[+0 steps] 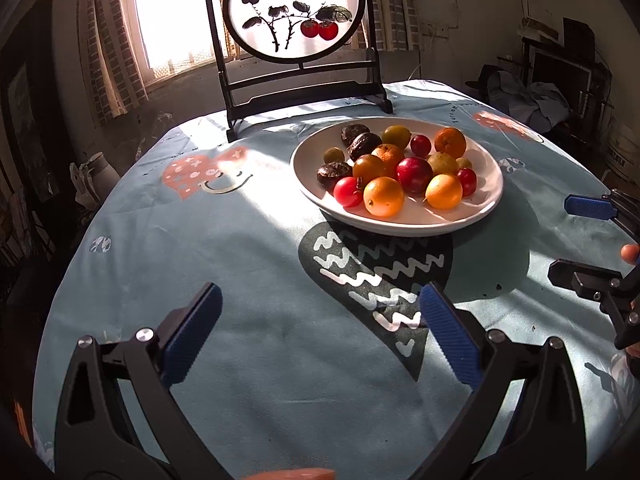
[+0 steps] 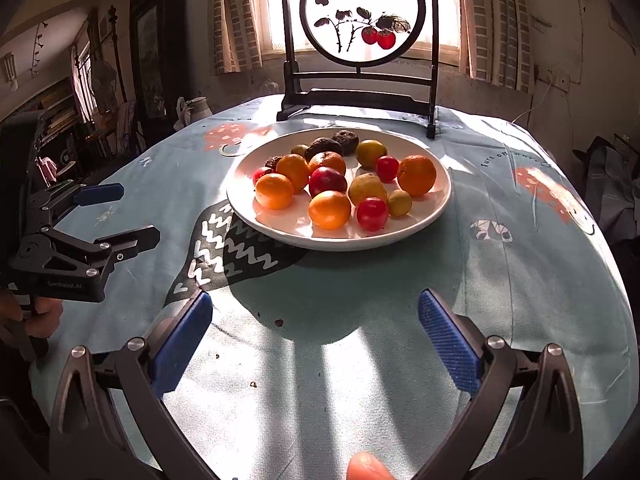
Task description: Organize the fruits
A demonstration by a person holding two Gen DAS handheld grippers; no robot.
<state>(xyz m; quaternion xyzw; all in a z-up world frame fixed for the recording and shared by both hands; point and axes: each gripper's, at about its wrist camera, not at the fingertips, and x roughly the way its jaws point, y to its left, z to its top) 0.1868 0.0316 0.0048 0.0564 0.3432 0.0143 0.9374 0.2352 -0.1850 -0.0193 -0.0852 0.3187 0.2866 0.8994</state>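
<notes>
Both claws empty: your left gripper (image 1: 320, 328) and right gripper (image 2: 316, 332) gape wide | Risk: fruit heaped mid-frame on plate (image 2: 436, 204) | Nudge one, neighbours roll off.

White plate (image 1: 490, 184) beyond the tongs holds orange, red, yellow-green and dark brown fruits (image 1: 384, 196); pale blue tablecloth (image 1: 240, 264) under them shows coral hearts and a black heart with white zigzags; gripper pads (image 1: 448, 332) are blue on black arms.

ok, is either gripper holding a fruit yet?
No. The left gripper and right gripper are both open and empty; all fruit sits on the white plate.
</notes>
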